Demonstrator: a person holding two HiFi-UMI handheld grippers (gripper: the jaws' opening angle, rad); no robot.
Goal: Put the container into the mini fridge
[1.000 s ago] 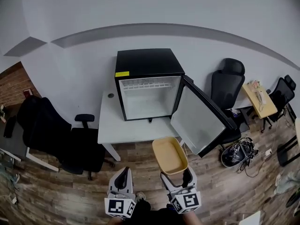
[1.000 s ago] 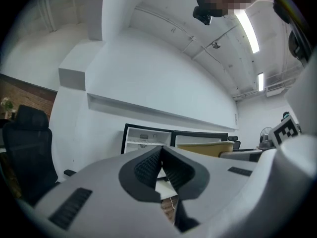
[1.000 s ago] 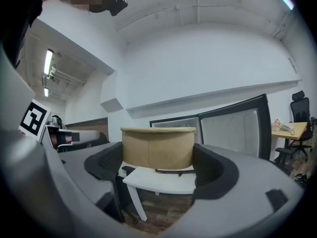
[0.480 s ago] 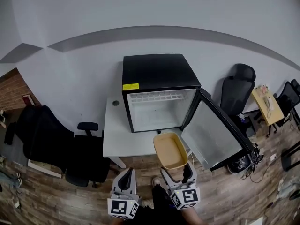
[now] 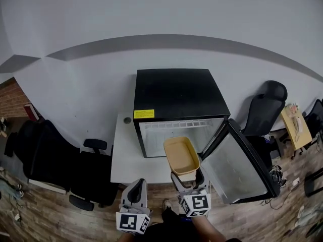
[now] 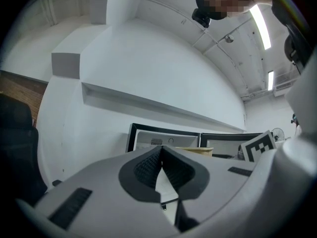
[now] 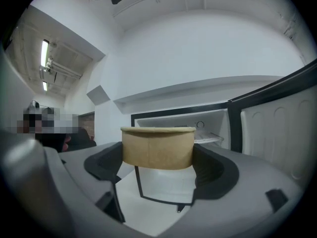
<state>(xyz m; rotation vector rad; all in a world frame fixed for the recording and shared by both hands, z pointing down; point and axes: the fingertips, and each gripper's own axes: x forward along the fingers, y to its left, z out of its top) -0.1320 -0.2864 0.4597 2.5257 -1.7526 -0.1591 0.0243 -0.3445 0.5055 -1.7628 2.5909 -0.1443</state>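
Note:
A tan paper container (image 5: 182,156) is held in the air, with my right gripper (image 5: 188,178) shut on its near end. It hovers just in front of the open black mini fridge (image 5: 176,92), whose white inside (image 5: 166,137) is empty. The fridge door (image 5: 237,163) swings out to the right. In the right gripper view the container (image 7: 157,147) sits between both pads, with the fridge opening (image 7: 198,133) straight behind it. My left gripper (image 5: 134,194) hangs low beside the right one, shut on nothing. In the left gripper view its jaws (image 6: 161,168) meet.
The fridge stands on a white table (image 5: 126,158). Black office chairs stand at the left (image 5: 86,173) and at the right (image 5: 265,110). A small wooden table (image 5: 297,125) is at the far right. The floor is wood planks.
The view has closed in on the fridge. The container has risen from below the table edge to in front of the fridge opening. The left gripper stayed low.

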